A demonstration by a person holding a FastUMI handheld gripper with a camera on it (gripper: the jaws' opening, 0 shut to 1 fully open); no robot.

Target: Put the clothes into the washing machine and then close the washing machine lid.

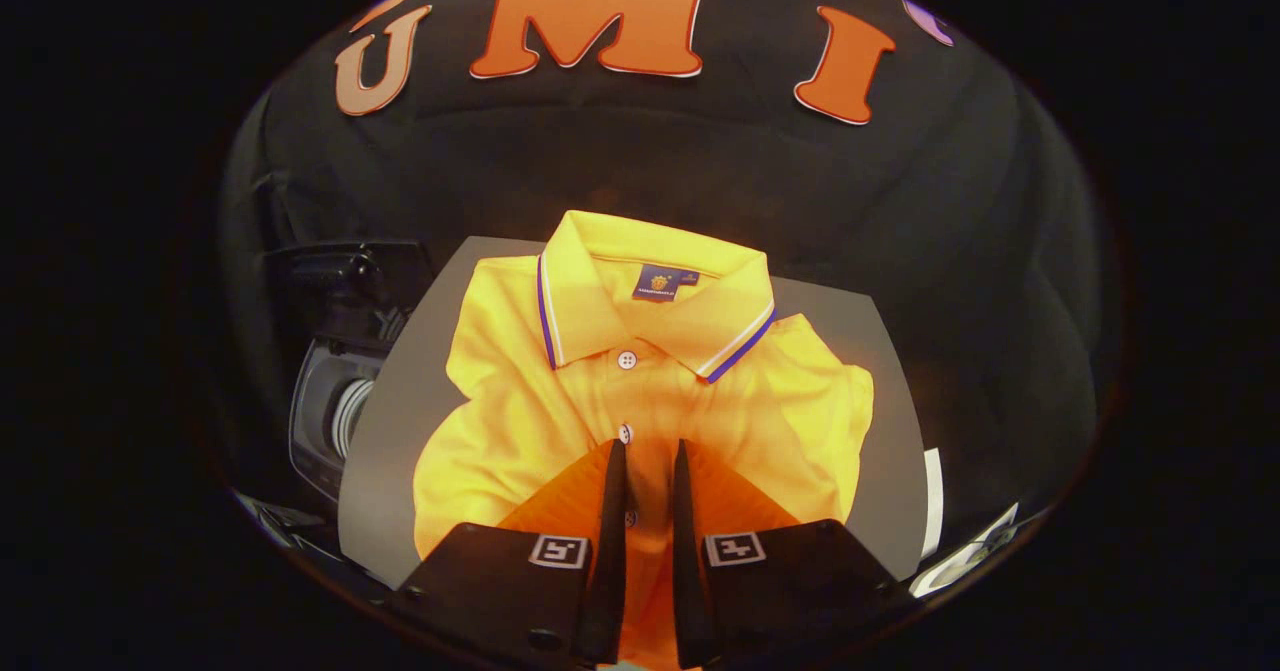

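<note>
My claw (648,451), narrowed over the shirt (640,391) placket, grips nothing I can confirm; the washer (335,391) lies off the bench's (400,421) left edge.

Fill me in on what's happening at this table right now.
A person's hand-held gripper hangs over a folded yellow polo shirt lying flat on a grey table. Its fingers stand a narrow gap apart over the button placket, below the collar; whether they pinch any cloth cannot be told. The shirt has not yet been lifted. Off the table's side stands the washing machine, its dark lid raised, so loading and closing it are still to do.
</note>
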